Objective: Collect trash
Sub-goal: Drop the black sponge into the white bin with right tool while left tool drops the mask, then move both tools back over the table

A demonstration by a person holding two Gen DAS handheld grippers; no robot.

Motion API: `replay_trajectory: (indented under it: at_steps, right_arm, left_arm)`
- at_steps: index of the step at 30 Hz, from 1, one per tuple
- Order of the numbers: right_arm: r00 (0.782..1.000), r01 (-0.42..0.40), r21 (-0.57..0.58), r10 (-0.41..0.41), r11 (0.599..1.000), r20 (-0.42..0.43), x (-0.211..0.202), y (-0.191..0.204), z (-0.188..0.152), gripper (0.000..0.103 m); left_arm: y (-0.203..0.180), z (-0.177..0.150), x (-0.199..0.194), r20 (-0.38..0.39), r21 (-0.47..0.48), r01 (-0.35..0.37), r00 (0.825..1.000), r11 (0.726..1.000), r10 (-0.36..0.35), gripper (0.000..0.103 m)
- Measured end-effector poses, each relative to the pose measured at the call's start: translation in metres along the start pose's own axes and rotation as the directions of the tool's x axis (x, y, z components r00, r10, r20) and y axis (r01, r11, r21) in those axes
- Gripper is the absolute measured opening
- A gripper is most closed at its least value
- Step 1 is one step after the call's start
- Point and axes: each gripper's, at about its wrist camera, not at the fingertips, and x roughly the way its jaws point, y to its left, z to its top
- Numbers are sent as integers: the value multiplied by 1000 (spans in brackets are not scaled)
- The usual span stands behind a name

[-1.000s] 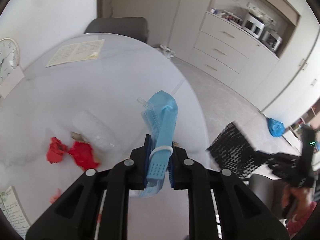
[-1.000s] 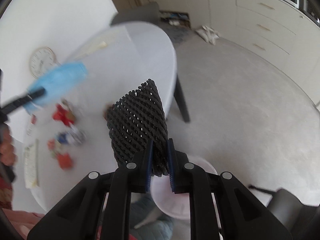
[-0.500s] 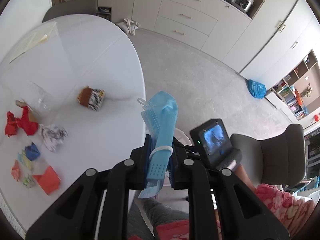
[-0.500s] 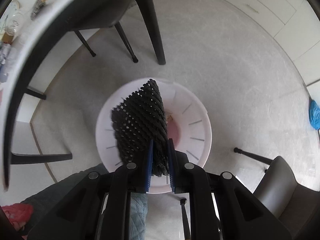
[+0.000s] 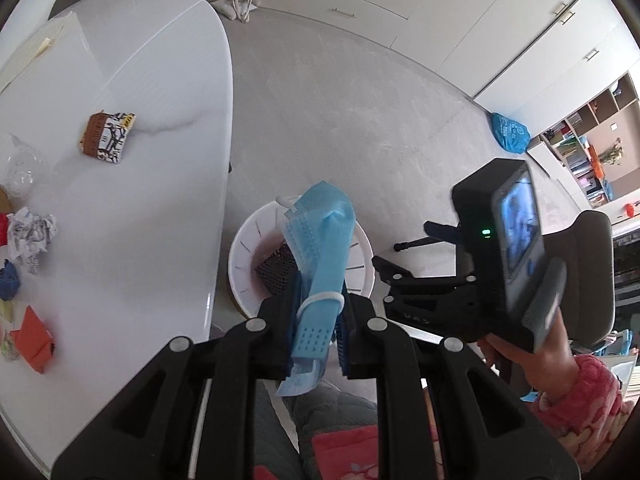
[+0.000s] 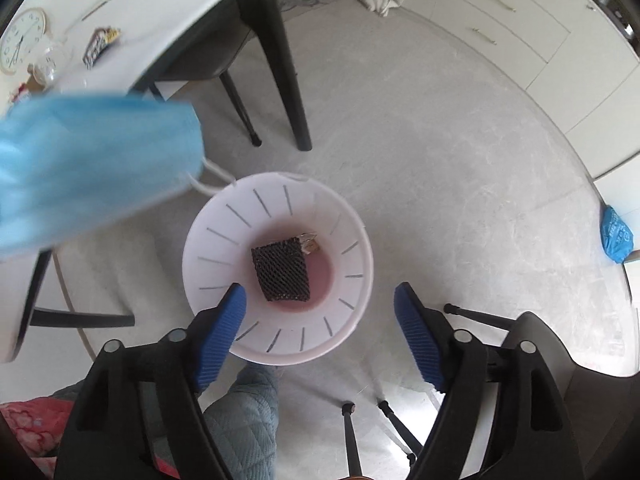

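We note the left gripper clamped on the blue face mask, long axis along the fingers, directly above the white bin. The right gripper, jaws just opened and empty, hangs over the black mesh piece lying inside.

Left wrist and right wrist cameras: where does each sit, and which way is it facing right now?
Left wrist: on the left gripper, facing steeply down at the white bin beside the table; blue mask clamped, right hand visible.
Right wrist: on the right gripper, jaws just opened, above the bin, black mesh piece inside.
Shared: bin, mesh, mask, table.
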Motion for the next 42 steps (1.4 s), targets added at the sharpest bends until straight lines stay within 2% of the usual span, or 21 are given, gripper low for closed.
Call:
replay_trajectory:
  at_steps: [1, 2, 4, 5, 8, 12, 15, 21, 24, 28, 32, 34, 36, 38, 42]
  right_arm:
    - [1000, 6, 9, -6, 1000, 16, -10, -4, -2, 81]
    - [1000, 11, 16, -11, 1000, 29, -19, -8, -3, 84]
    - [999, 20, 26, -21, 999, 46, -33, -13, -2, 84]
    - [998, 23, 29, -25, 999, 54, -40, -16, -2, 85]
    - [997, 24, 39, -27, 999, 77, -56, -20, 1, 85]
    - [993, 12, 50, -18, 999, 119, -76, -20, 8, 85]
    - [988, 2, 34, -7, 999, 154, -93, -13, 17, 85]
    - [967, -35, -74, 53, 997, 249, -125, 19, 39, 95]
    - [955, -72, -158, 114, 985, 274, -138, 47, 55, 95]
    - [937, -114, -269, 193, 956, 290, -148, 89, 74, 97]
    - [926, -139, -359, 250, 923, 283, -149, 133, 87, 99]
    - [922, -155, -397, 277, 904, 271, -145, 156, 94, 99]
    - [921, -166, -423, 293, 891, 257, -140, 177, 101, 99]
    - [920, -180, -449, 311, 875, 238, -132, 197, 109, 99]
    - [924, -185, -515, 327, 837, 199, -108, 239, 124, 99]
  left_arm:
    - [-1, 0, 4, -11, -4, 8, 1000, 1000, -8, 20]
    - [-2, 0, 7, -21, -8, 16, 1000, 1000, -16, 36]
    - [-3, -1, 7, -11, -21, 9, 1000, 1000, -10, 61]
    - [-3, -1, 6, 0, -23, 6, 1000, 1000, -6, 68]
    - [-6, -1, 3, 4, -19, 14, 1000, 1000, -14, 77]
    - [-2, -3, -7, 27, -40, 9, 1000, 999, -8, 80]
    - [8, -4, -28, 86, -67, -28, 996, 997, 34, 83]
    - [44, -11, -77, 191, -167, -142, 966, 976, 173, 90]
    - [73, -24, -102, 216, -257, -186, 945, 948, 244, 92]
    - [116, -42, -131, 220, -376, -228, 920, 898, 325, 93]
    - [160, -69, -152, 209, -473, -239, 905, 848, 371, 93]
    - [176, -82, -157, 205, -494, -249, 898, 833, 390, 93]
    - [185, -92, -159, 199, -493, -266, 892, 828, 405, 93]
    - [194, -99, -160, 188, -477, -279, 894, 834, 406, 93]
    - [212, -108, -156, 176, -406, -282, 909, 869, 377, 93]
